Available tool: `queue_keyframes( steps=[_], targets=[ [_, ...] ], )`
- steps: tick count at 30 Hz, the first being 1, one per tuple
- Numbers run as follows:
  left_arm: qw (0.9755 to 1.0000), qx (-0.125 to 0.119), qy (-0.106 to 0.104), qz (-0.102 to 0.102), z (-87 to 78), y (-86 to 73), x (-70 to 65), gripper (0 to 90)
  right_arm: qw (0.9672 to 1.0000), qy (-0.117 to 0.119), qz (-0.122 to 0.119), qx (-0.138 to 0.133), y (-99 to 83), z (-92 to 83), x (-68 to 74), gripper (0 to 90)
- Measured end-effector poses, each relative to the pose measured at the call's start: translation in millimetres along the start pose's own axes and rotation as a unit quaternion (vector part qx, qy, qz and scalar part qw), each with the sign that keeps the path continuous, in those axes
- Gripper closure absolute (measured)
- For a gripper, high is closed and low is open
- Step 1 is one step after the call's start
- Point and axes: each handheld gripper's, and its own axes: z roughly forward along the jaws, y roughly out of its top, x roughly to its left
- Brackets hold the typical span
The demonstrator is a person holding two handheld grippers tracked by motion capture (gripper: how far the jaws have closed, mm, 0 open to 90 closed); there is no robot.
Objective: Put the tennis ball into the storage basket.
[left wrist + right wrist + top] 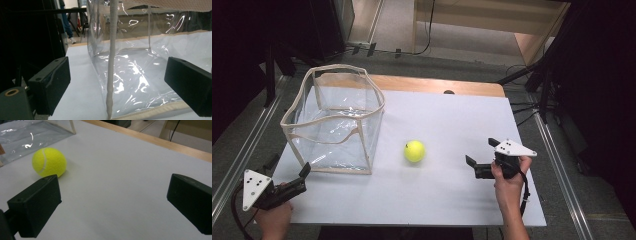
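A yellow tennis ball lies on the white table, just right of a clear plastic bin with beige trim. My right gripper hovers open to the right of the ball, well apart from it. In the right gripper view the ball sits beyond the left jaw, and the gripper holds nothing. My left gripper is open at the table's near left corner, facing the bin. In the left gripper view the bin's corner seam stands between the open jaws of the gripper.
The table's wooden back edge runs behind the bin. Metal rails flank the table on both sides, and cables and dark stands crowd the floor at back right. The bin's near wall shows at upper left in the right gripper view.
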Motion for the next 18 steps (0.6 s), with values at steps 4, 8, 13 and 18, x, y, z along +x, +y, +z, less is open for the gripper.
queue_keyframes(
  steps=[4, 8, 13, 18],
  targets=[
    [1.0, 0.001, 0.0, 0.001, 0.2, 0.0, -0.4, 6.9, 0.9999, 0.007, -0.009, 0.005, 7.0, 5.8, 3.0, 0.0],
    [1.0, 0.001, 0.0, 0.0, 0.2, 0.1, -0.1, 6.9, 0.9996, 0.016, -0.018, 0.015, 15.2, 13.3, 6.8, 0.0],
    [1.0, -0.001, -0.001, -0.003, 0.0, 0.1, 0.9, 6.9, 0.9991, 0.027, -0.021, 0.024, 24.1, 22.9, 11.8, 0.0],
    [1.0, 0.0, 0.0, -0.007, -0.1, 0.2, 1.1, 6.9, 0.9981, 0.04, -0.03, 0.036, 33.6, 34.4, 18.5, 0.0]
  ],
)
